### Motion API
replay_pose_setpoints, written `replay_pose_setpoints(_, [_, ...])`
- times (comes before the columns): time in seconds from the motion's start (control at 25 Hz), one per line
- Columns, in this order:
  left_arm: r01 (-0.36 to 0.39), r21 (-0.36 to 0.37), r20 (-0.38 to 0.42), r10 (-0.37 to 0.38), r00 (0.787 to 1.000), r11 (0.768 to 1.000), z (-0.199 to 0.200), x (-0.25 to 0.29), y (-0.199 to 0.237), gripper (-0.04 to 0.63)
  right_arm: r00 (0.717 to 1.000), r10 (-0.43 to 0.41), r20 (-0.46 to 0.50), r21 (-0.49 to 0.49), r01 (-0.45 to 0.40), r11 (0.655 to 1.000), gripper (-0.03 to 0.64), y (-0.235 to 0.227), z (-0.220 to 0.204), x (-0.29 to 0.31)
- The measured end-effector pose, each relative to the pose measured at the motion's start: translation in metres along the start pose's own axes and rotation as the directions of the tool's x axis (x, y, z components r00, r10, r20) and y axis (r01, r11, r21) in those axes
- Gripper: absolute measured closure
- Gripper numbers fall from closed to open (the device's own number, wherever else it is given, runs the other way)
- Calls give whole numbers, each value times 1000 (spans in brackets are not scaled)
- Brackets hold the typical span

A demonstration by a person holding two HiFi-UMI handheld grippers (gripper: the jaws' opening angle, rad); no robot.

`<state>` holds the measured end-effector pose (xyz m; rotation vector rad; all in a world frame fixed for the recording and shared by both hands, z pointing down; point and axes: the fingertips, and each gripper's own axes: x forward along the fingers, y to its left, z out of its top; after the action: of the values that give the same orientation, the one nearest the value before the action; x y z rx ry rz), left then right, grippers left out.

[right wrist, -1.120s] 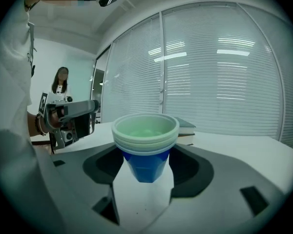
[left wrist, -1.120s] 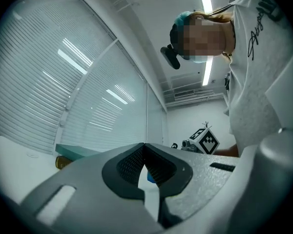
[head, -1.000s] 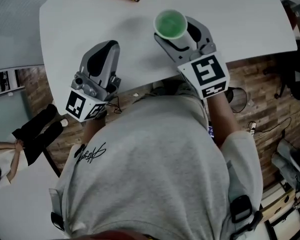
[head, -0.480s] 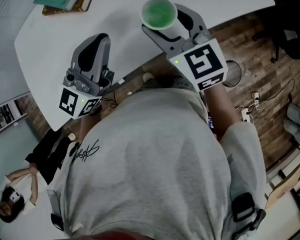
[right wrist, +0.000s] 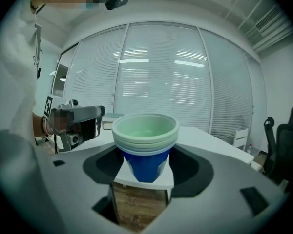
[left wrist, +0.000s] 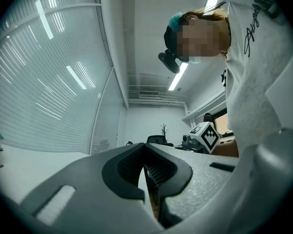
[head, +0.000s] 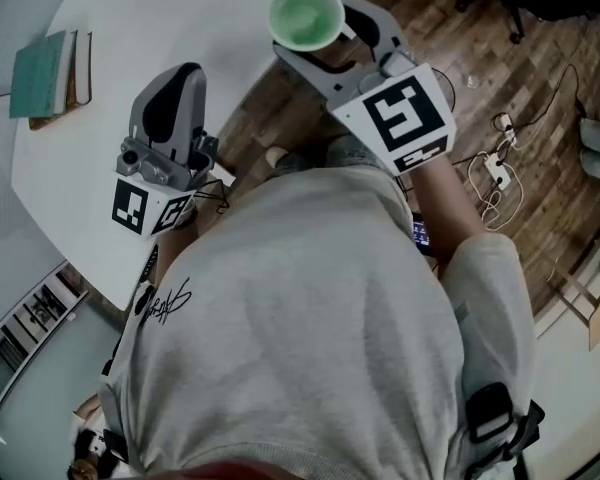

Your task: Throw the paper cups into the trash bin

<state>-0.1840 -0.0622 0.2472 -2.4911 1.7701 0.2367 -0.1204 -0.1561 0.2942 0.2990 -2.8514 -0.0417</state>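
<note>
A stack of nested paper cups, blue outside and pale green inside, stands upright between the jaws of my right gripper, which is shut on it. In the right gripper view the cups fill the middle, clamped low on the blue wall by the right gripper. The stack hangs over the table's edge, above wooden floor. My left gripper is at the left over the table rim, shut, with nothing in it; its jaws meet in the left gripper view. No trash bin shows.
The white table lies at the upper left with books on it. Wooden floor spreads to the right, with cables and a power strip. A black office chair stands at the right. Window blinds line the far wall.
The person has turned away from the table; table and books slid to the upper left. The cups, still held, went from over the tabletop to over its edge and the floor.
</note>
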Motion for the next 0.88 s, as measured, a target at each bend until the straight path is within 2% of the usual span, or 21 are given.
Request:
replay_pose_setpoints(0.08, [47, -2, -1, -47, 999, 999, -4, 21, -11, 601, 999, -40, -19, 16, 40, 999, 327, -17, -8, -17])
replay_pose_setpoints(0.4, [206, -30, -11, -206, 978, 978, -23, 96, -50, 601, 980, -197, 7, 50, 196, 979, 327, -78, -26, -74])
replay_pose_setpoints(0.88, [393, -82, -23, -396, 918, 916, -57, 215, -122, 601, 935, -353, -36, 109, 355, 928, 325, -162, -68, -166])
